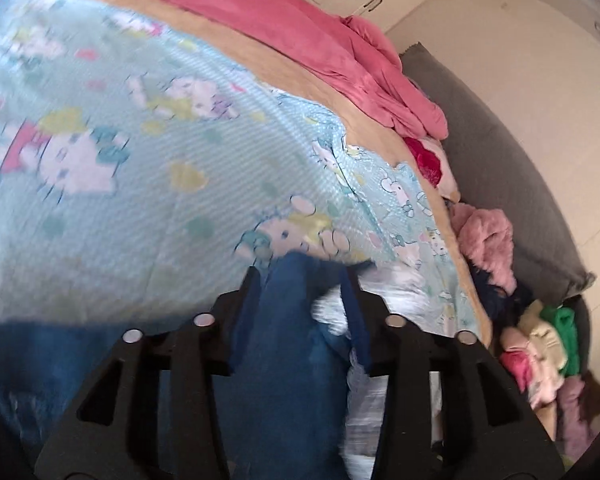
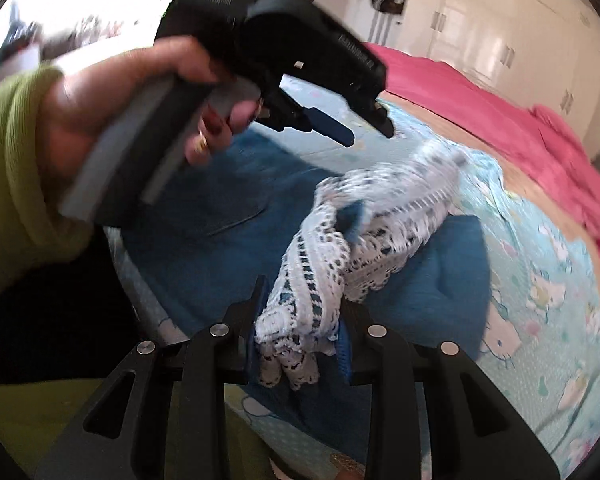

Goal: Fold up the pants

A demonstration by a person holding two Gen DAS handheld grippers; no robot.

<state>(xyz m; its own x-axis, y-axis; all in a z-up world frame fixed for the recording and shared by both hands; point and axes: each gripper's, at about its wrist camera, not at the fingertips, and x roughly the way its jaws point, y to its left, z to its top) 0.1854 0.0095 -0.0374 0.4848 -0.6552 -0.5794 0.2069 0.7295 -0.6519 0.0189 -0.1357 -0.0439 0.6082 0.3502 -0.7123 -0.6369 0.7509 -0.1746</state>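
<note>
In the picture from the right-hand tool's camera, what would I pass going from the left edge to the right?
Green sleeve → hand holding the other tool → white lace fabric lying on the blue pants → cartoon-print bedsheet → pink blanket.

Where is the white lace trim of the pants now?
In the right wrist view, the white lace trim lies low centre, pinched in the right tongs, above the blue pants.

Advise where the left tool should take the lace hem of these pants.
Probably the lace hem at its far end, coming from above. The right tool pinches the near end; farther off the strip sits bunched, raised above the flat blue pants, so the open left tool could close across it.
</note>
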